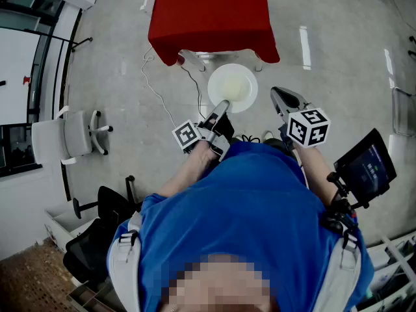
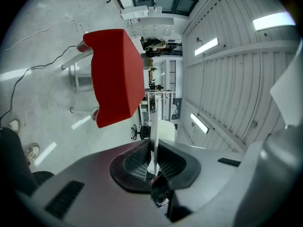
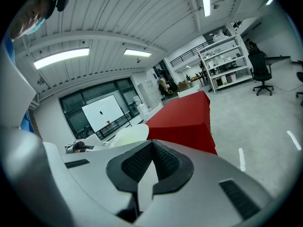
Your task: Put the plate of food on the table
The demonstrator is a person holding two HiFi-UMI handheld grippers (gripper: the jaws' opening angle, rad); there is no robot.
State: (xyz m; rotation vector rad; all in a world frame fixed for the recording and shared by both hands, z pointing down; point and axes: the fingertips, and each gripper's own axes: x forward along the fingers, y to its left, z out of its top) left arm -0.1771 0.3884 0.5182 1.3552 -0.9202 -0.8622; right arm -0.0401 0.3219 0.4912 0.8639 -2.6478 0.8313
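Left gripper (image 2: 154, 149) jaws are seen pressed almost together on the near rim of the plate (image 1: 233, 87), whose thin white edge runs straight out between the pads in that gripper's own view. The plate is held at one side only and is carried in the air. It looks roughly level from the head view, and its body reaches away from the gripper toward the table (image 1: 209, 10). Whether food lies on it cannot be made out; only a pale, faintly yellow inside is shown. The right gripper (image 1: 279, 99) is held just right of the plate, apart from it, with its jaws closed and nothing between them.

The coming move is judged to turn on one relation. The table lies straight ahead, on the line from gripper through plate, and the plate's far rim is seen just short of the table's near edge, over the floor (image 1: 110, 57). A forward carry and then a lowering appear to be called for. The left gripper is the nearer, being already on the plate.

The table is draped in red cloth, and nothing is seen on the part in view. The grey floor around it is crossed by a cable (image 1: 153, 91). A white chair (image 1: 65, 138) stands well to the left, and shelves (image 3: 222, 56) are seen far off.
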